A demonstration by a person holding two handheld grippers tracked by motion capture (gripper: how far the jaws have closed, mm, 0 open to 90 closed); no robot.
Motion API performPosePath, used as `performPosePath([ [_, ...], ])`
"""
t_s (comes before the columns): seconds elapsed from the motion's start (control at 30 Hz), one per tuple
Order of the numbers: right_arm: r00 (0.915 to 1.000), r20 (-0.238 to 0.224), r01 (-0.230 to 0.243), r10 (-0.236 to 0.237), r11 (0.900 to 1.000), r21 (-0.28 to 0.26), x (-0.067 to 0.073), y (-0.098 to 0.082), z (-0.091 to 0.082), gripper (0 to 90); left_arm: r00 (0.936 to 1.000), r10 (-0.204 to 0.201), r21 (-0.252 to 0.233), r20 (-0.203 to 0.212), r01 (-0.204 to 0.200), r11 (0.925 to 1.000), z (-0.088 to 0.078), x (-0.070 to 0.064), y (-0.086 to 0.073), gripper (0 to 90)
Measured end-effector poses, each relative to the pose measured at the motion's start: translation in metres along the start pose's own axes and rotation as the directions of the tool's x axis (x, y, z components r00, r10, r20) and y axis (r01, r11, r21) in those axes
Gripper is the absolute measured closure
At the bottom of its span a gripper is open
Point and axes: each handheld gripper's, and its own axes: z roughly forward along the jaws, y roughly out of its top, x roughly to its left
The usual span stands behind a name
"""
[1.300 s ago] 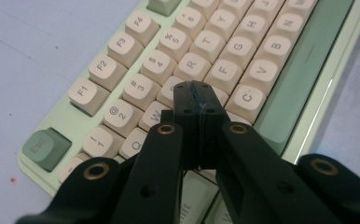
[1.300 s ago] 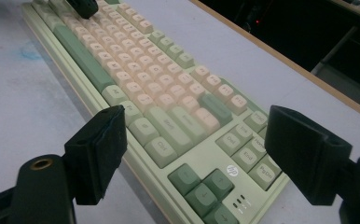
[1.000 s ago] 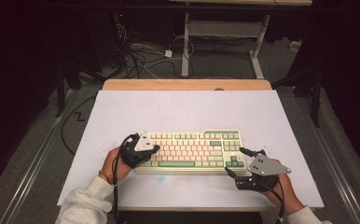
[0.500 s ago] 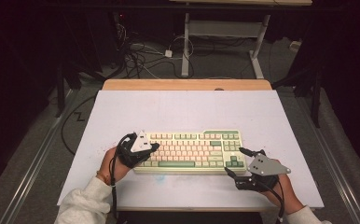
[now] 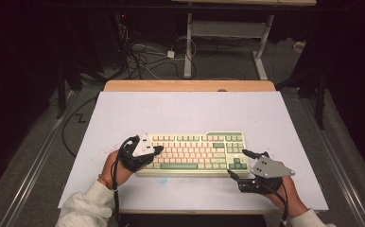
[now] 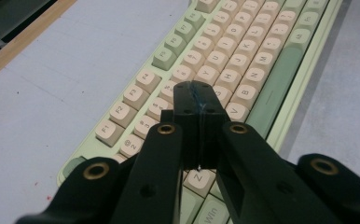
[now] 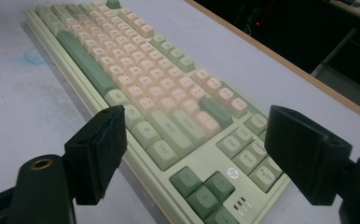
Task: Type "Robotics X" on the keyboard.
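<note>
A pale green keyboard (image 5: pixel 195 151) with cream and green keys lies near the front of the white table. My left gripper (image 5: pixel 158 150) hangs over its left end, with the jaws pressed together and nothing between them. In the left gripper view the joined tips (image 6: pixel 197 99) sit low over the keyboard's (image 6: pixel 243 51) upper letter rows; I cannot tell if they touch a key. My right gripper (image 5: pixel 237 163) is at the keyboard's right front corner. Its pads (image 7: pixel 101 144) stand wide apart, one on each side of that corner of the keyboard (image 7: pixel 136 60), holding nothing.
The white table sheet (image 5: pixel 190 111) has bare room behind the keyboard, up to a wooden far edge (image 5: pixel 190 85). A faint blue smudge (image 7: pixel 33 58) marks the sheet in front of the keyboard. Cables (image 5: pixel 143 59) and a desk frame (image 5: pixel 228 28) lie on the floor beyond.
</note>
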Motion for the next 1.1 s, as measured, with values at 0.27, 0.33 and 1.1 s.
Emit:
performPosePath([
  [0.27,1.0000,-0.001,0.000,0.000,1.000,0.001,0.000,0.000,0.000,21.4,0.9999,0.003,-0.022,0.017,-0.003,0.9998,-0.003,-0.003,0.001,87.6],
  [0.33,1.0000,-0.003,0.001,-0.001,1.000,-0.001,0.000,0.001,0.000,21.5,0.9997,0.012,-0.022,0.020,-0.011,0.9997,-0.004,-0.004,0.002,87.5],
  [1.1,1.0000,-0.004,0.007,-0.007,1.000,0.005,0.001,0.000,0.001,22.1,0.9903,0.077,0.019,0.116,-0.080,0.9966,0.010,-0.031,0.003,87.5],
])
